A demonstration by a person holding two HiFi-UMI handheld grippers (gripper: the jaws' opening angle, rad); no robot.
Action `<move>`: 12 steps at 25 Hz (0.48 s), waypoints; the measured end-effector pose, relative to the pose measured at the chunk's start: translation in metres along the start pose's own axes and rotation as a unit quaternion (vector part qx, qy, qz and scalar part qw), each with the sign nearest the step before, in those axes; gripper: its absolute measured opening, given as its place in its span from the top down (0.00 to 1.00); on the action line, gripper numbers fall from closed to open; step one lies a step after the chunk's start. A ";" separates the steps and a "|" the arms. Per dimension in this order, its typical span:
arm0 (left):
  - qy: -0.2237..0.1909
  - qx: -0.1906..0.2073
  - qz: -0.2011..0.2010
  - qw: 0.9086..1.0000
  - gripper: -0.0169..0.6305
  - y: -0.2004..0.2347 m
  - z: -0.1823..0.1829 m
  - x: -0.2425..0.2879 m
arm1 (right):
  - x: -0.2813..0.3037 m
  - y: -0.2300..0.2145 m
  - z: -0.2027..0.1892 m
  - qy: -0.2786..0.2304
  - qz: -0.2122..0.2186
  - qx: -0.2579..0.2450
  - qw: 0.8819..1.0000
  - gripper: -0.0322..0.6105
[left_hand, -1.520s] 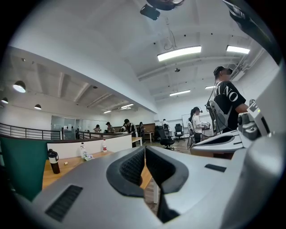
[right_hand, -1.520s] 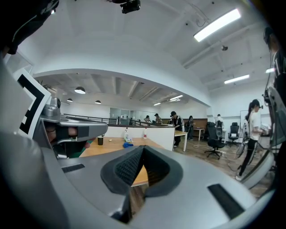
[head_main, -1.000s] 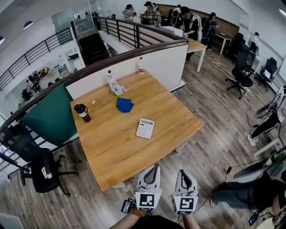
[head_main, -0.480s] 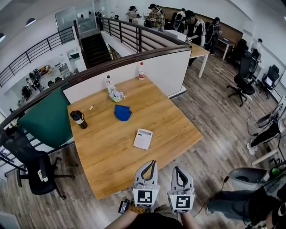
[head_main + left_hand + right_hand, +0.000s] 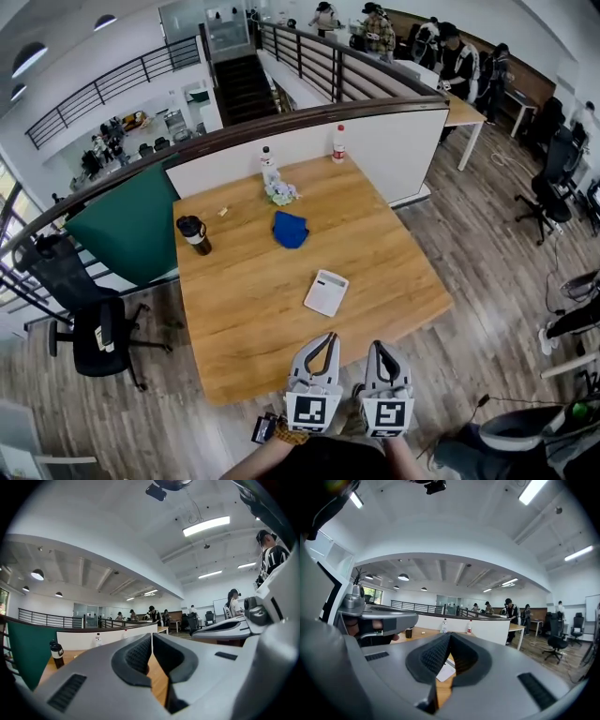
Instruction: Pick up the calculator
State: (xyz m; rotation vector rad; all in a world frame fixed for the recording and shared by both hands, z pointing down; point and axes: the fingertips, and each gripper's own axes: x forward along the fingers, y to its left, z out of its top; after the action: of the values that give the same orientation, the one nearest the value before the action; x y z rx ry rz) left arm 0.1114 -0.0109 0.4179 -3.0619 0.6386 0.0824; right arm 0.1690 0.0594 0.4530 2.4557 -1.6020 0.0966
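Left gripper (image 5: 324, 339) and right gripper (image 5: 379, 347) — both closed, empty — hang at the square wooden table's (image 5: 234, 366) near edge; bare wood surrounds the flat white calculator (image 5: 326, 292).

The calculator (image 5: 326, 292) lies on the table (image 5: 244, 328), before the cloth (image 5: 290, 229).

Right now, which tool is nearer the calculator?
Left, slightly. The left tool sits at the near edge of the table, straight in line with the calculator; the right tool is beside it, offset further right. Both shut, neither touching.

Matt wooden table (image 5: 244, 309), blue cloth (image 5: 290, 229), plastic calculator (image 5: 326, 292)
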 end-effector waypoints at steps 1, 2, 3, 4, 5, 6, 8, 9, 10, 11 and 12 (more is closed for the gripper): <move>0.000 0.002 0.012 1.000 0.94 0.005 0.000 0.002 | 0.007 0.000 0.001 -0.002 0.010 0.000 1.000 0.94; 0.002 0.005 0.023 1.000 0.94 0.010 0.000 0.005 | 0.014 0.000 0.002 -0.004 0.021 0.001 1.000 0.94; 0.005 0.008 0.034 0.999 0.94 0.014 0.001 0.008 | 0.020 -0.001 0.004 -0.007 0.031 0.002 0.999 0.94; 0.007 0.012 0.045 0.999 0.94 0.016 0.001 0.011 | 0.027 -0.002 0.005 -0.011 0.042 0.001 0.999 0.94; 0.006 0.015 0.055 0.998 0.94 0.019 0.002 0.015 | 0.034 -0.004 0.007 -0.015 0.053 -0.001 0.998 0.94; 0.005 0.018 0.065 0.998 0.94 0.020 0.002 0.020 | 0.042 -0.006 0.009 -0.018 0.064 -0.002 0.998 0.94; 0.005 0.022 0.084 0.996 0.94 0.022 0.002 0.028 | 0.054 -0.011 0.012 -0.025 0.085 -0.003 0.996 0.94; 0.007 0.023 0.092 0.995 0.94 0.022 0.001 0.033 | 0.060 -0.015 0.013 -0.028 0.093 -0.002 0.995 0.94; 0.009 0.024 0.100 0.995 0.94 0.020 0.001 0.038 | 0.065 -0.020 0.013 -0.030 0.100 -0.001 0.995 0.94; 0.011 0.025 0.106 0.994 0.94 0.018 0.000 0.043 | 0.069 -0.025 0.012 -0.029 0.107 0.000 0.994 0.94; 0.013 0.026 0.111 0.993 0.94 0.015 0.000 0.048 | 0.073 -0.031 0.009 -0.027 0.113 0.001 0.993 0.94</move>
State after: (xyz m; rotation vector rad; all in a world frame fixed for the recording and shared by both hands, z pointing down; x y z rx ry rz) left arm 0.1500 -0.0436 0.4156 -2.9348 0.9633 0.0274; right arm 0.2262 0.0035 0.4520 2.2860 -1.8991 0.0663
